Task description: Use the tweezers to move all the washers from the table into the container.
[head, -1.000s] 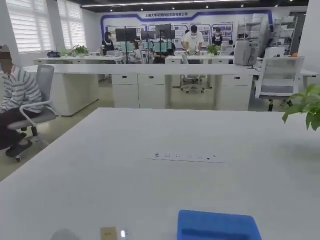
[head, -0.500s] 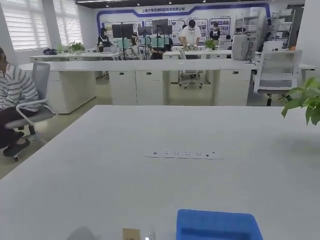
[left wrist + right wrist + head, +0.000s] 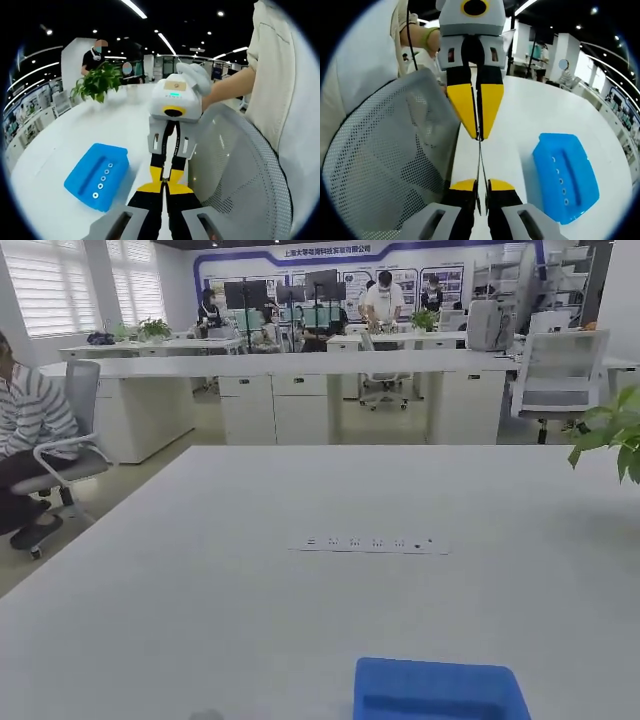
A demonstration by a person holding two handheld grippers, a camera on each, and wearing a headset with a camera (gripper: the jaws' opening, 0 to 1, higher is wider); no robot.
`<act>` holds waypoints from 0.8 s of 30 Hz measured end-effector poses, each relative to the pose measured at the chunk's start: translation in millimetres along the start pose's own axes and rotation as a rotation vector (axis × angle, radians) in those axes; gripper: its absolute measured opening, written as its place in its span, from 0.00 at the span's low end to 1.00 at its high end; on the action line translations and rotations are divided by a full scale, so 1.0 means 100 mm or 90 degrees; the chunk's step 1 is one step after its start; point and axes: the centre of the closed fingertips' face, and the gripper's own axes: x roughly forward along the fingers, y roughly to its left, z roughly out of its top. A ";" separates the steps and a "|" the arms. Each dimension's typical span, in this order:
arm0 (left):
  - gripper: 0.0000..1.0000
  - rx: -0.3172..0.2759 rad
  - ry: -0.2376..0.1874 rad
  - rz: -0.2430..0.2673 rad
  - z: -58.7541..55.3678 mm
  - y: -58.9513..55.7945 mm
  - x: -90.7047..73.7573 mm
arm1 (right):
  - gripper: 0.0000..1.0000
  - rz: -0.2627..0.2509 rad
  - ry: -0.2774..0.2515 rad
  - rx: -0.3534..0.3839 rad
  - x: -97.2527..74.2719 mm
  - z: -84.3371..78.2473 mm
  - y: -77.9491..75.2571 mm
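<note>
Both grippers hold the tweezers [image 3: 480, 160] tip to tip, off the table's near edge.
The left gripper [image 3: 480, 135] pinches one end and the right gripper [image 3: 481, 184] clamps the other. A row of washers [image 3: 102, 178] lies in the blue tray [image 3: 440, 692] on the near part of the white table [image 3: 300, 620].

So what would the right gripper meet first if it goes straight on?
The left gripper: its closed yellow tips face the right gripper head-on, just past the thin tweezers between them. Depth is hard to judge.
</note>
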 end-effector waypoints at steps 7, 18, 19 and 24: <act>0.00 -0.002 0.078 -0.018 -0.36 0.04 0.19 | 0.06 -0.009 0.030 0.006 0.14 -0.19 -0.02; 0.00 -0.009 0.163 -0.044 -0.64 0.12 0.29 | 0.23 -0.059 -0.085 0.083 -0.11 -0.09 -0.01; 0.00 -0.011 0.180 -0.048 -0.68 0.13 0.31 | 0.26 -0.070 -0.106 0.107 -0.22 -0.08 0.00; 0.00 -0.017 0.235 -0.052 -0.80 0.16 0.37 | 0.49 -0.194 -0.175 0.167 -0.82 -0.14 -0.16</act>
